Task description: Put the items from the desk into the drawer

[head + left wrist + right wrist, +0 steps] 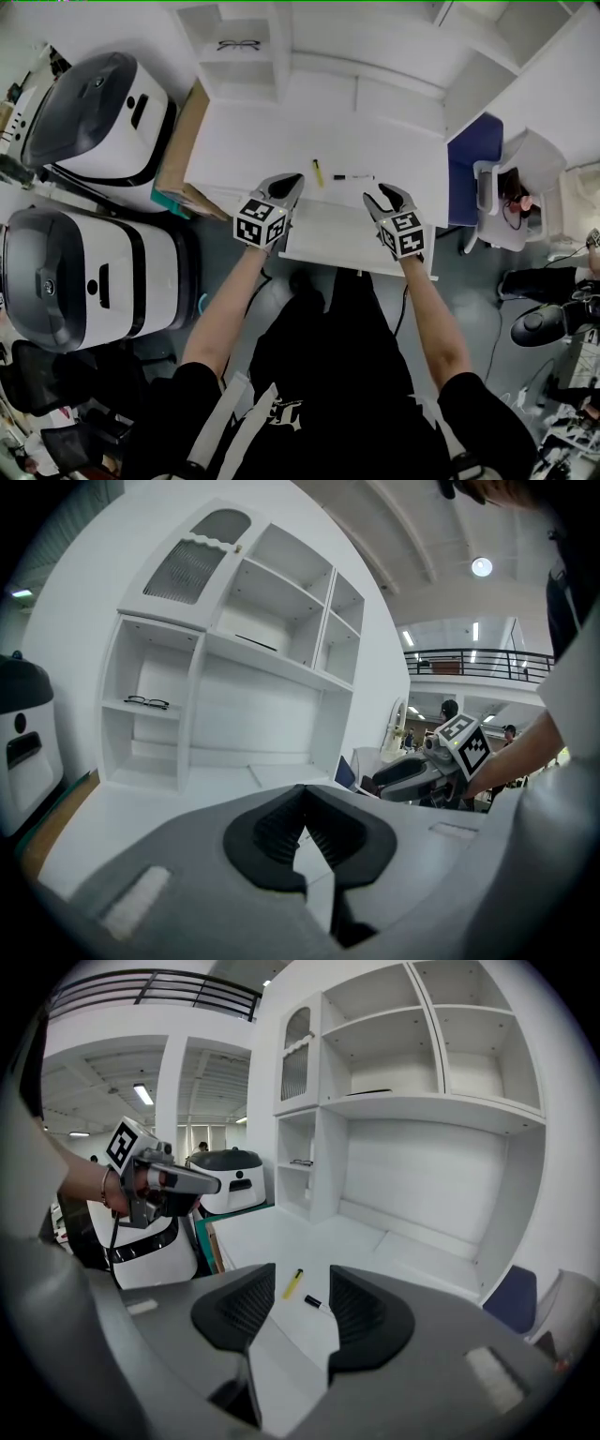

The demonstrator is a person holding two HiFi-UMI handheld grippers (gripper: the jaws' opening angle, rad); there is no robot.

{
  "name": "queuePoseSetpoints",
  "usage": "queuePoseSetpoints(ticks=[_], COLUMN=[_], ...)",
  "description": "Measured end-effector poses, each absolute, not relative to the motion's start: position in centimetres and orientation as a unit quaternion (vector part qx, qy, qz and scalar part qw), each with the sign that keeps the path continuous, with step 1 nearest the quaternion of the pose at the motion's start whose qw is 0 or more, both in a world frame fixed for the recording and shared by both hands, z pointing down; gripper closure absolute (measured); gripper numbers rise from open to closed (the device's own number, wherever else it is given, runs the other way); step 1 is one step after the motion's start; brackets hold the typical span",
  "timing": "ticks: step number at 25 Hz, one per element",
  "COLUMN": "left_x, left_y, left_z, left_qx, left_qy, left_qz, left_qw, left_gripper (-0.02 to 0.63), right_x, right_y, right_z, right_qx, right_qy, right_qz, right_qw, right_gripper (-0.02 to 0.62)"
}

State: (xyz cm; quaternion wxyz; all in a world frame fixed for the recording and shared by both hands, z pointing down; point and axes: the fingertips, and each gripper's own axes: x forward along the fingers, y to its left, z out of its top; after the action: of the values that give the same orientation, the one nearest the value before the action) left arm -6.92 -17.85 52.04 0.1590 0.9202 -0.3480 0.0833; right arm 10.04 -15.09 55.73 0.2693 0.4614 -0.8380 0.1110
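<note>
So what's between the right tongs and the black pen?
Only bare white desk separates the right tongs from the black pen, per right gripper view.

Lab hall: white desk (281,141), bulky white machines (98,112), mezzanine railing (469,654).

Head view looks down; gripper views face desk (281,141)

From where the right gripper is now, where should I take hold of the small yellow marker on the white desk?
Probably at mid-barrel, from above: the small yellow marker lies flat on the white desk, slim and long, so the open right gripper should close across its narrow width.
</note>
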Motion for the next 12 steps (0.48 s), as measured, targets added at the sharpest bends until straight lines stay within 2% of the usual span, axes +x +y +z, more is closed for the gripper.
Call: queuePoseSetpoints(ticks=[12], left_x=[-9.2], left_y=[-17.7], left_z=[53.2], left_qx=[0.91], left_qy=[-0.37], left_qz=[0.072], left_qw=[0.175], left_gripper=[0.606], right_x=[9.4], right_y=[-16.3], right_z=[58.8], right_qx=[0.442], right_qy=[-0.832], right_qz=[0.123], right_qw=[0.31], right_gripper=[0.411])
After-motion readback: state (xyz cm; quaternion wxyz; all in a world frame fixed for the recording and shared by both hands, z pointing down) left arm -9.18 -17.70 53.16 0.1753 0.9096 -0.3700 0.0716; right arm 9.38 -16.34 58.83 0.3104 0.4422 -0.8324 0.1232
